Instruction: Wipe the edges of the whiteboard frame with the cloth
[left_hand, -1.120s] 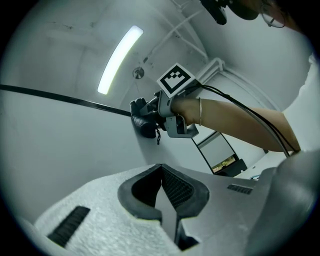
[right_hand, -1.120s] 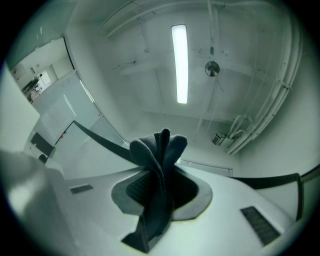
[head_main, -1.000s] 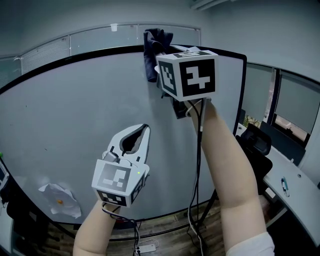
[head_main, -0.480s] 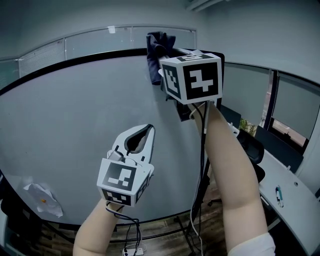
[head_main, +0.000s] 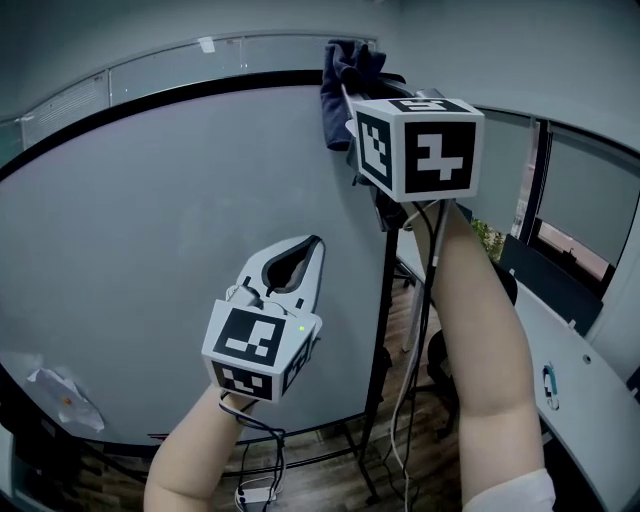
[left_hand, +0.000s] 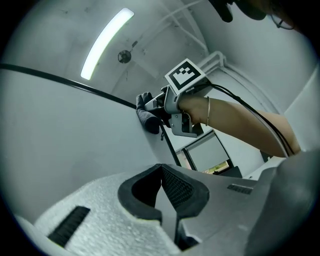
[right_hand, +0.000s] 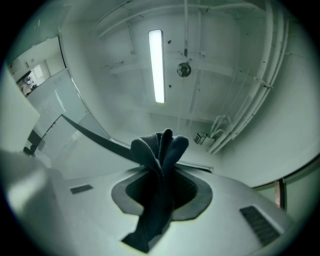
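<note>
Cloth (head_main: 345, 72), dark and bunched, is pinched between the jaws of the right tool (right_hand: 161, 186). Its folds sprout above the tips and a tail hangs below them. The right tool holds it against the upper right corner of the whiteboard (head_main: 150, 220), where the black frame (head_main: 200, 88) along the top meets the frame's right side. The cloth touches that corner and drapes a little way down over the board face. The right tool's marker cube faces the head camera just below the corner. The bare right forearm (head_main: 480, 340) rises to it beside the whiteboard's right edge, with a cable trailing along it.

The left tool (head_main: 312, 248) is clenched on nothing: its dark pads meet at the tips, with only an empty loop behind them. It hovers in front of the lower middle of the whiteboard, well below the cloth and apart from the frame, pointed up toward the corner.

Something pale and crumpled (head_main: 58, 395), perhaps paper, lies by the whiteboard's lower left edge; the view there is too poor to say more. To the right of the whiteboard, past its stand (head_main: 378, 380), a desk (head_main: 590, 420) carries a small pen-like thing (head_main: 549, 381). Above the whiteboard a long ceiling light (right_hand: 156, 65) glows.
</note>
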